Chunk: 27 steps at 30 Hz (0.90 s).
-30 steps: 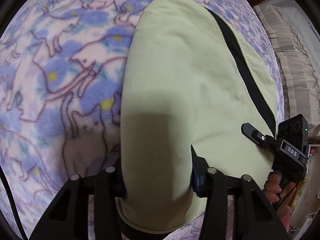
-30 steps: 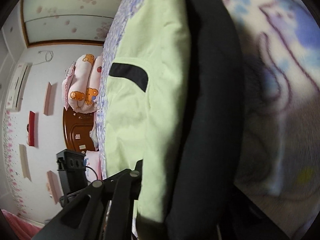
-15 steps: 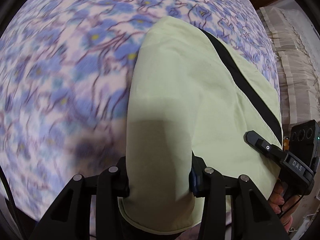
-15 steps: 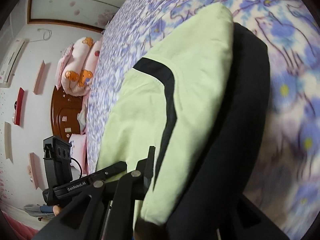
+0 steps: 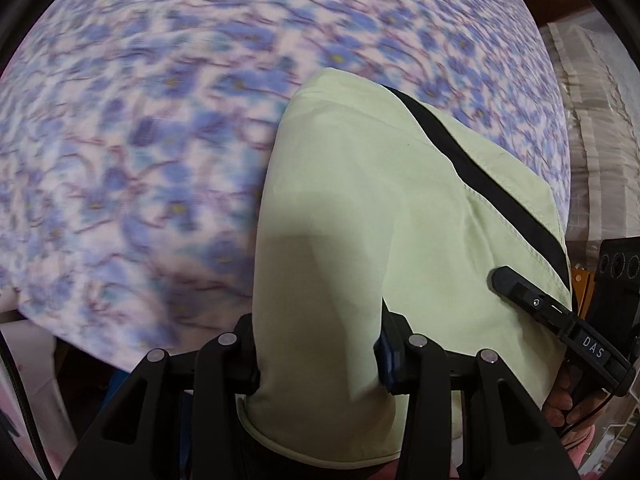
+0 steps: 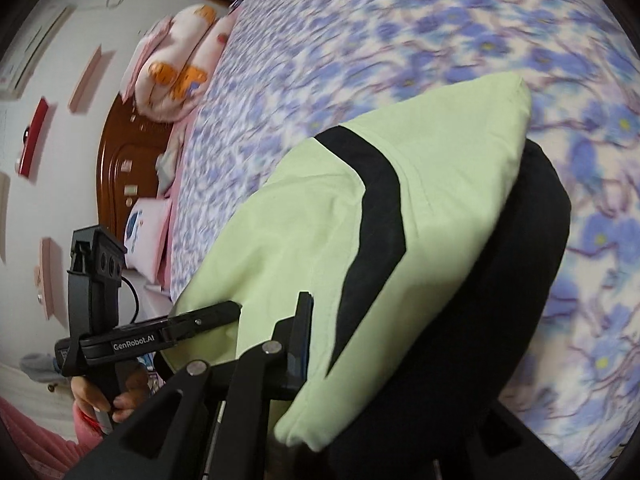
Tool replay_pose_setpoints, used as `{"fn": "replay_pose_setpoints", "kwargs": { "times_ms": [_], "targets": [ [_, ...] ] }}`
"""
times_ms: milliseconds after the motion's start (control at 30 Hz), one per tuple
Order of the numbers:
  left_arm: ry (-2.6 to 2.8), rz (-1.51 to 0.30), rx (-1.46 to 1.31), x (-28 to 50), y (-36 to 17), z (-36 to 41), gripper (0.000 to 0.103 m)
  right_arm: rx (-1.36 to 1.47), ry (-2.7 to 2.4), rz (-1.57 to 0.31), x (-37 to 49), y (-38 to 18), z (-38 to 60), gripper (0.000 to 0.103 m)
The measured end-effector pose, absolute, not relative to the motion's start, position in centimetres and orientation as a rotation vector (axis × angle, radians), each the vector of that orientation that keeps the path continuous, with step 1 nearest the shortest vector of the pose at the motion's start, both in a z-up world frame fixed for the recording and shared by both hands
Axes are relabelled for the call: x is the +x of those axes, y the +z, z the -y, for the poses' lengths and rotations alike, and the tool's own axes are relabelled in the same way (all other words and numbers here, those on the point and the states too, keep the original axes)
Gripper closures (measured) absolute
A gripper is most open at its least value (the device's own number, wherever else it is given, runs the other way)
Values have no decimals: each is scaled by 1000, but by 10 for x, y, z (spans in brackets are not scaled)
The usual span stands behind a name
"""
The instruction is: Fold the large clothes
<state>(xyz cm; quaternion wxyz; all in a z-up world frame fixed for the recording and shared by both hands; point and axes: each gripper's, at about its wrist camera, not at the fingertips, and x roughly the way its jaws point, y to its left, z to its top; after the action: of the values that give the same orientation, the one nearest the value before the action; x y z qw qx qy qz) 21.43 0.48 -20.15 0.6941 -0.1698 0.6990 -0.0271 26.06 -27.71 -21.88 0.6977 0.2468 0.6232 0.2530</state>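
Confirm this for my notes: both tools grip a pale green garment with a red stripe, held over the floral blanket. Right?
Not quite: the stripe is black, not red, as the left wrist view shows. Otherwise right: the left tool and right tool both grip the pale green garment over the floral blanket.

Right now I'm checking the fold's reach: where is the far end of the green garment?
In the left wrist view, the green garment ends near the middle of the floral blanket, right of centre.

Black tongs (image 5: 318,354), silver screws, "DAS" label, pink sleeve (image 6: 28,440)
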Motion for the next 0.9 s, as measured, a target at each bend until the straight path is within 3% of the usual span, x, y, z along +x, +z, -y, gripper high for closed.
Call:
{"fn": "replay_pose_setpoints", "kwargs": {
  "times_ms": [267,633,900],
  "targets": [
    [-7,-1484,-371,237,-153,-124,62,519,638,-1347,292,-183,158,93],
    [17,-1245,-288,347,-86,-260,62,494,722,-1179,404,-135,30,93],
    [21,-1033,-287,438,-97,-310,62,387,756,-1016,513,-135,-24,93]
  ]
}}
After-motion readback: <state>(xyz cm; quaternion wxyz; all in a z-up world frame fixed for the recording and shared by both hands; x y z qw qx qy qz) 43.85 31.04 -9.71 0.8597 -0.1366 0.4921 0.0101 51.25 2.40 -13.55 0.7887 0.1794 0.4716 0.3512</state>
